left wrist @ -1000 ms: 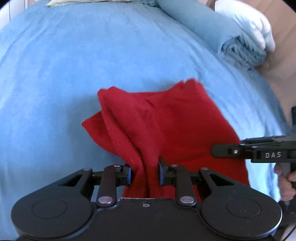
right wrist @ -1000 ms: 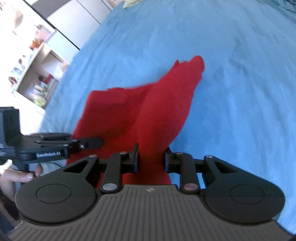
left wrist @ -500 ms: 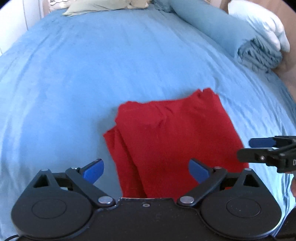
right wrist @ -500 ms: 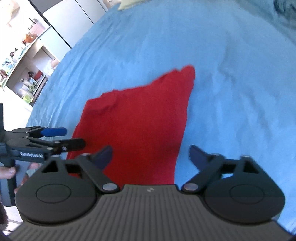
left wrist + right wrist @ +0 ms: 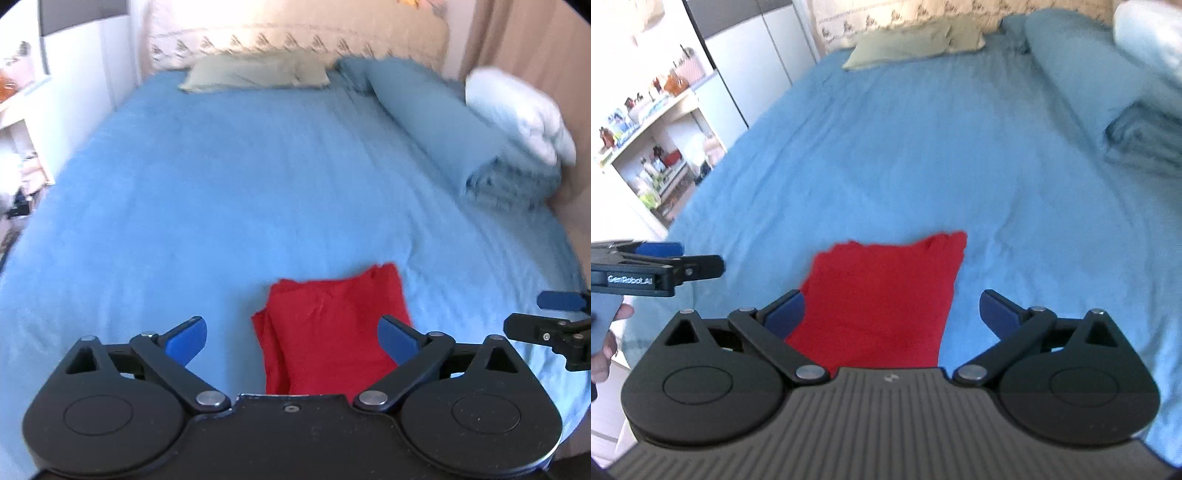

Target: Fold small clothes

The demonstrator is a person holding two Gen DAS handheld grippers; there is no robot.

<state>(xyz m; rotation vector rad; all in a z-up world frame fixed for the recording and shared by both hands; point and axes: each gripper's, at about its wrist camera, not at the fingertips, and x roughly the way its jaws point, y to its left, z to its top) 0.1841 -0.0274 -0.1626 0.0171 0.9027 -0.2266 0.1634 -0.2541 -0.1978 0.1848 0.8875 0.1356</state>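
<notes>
With both our left gripper (image 5: 291, 334) and right gripper (image 5: 892, 312) spread wide and empty above the folded red garment (image 5: 332, 328) lying flat on the blue bedspread (image 5: 221, 184), we should lift straight away, careful not to snag its layers.

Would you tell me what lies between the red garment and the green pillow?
Only bare blue bedsheet between red garment and green pillow, clearest in the left wrist view.
</notes>
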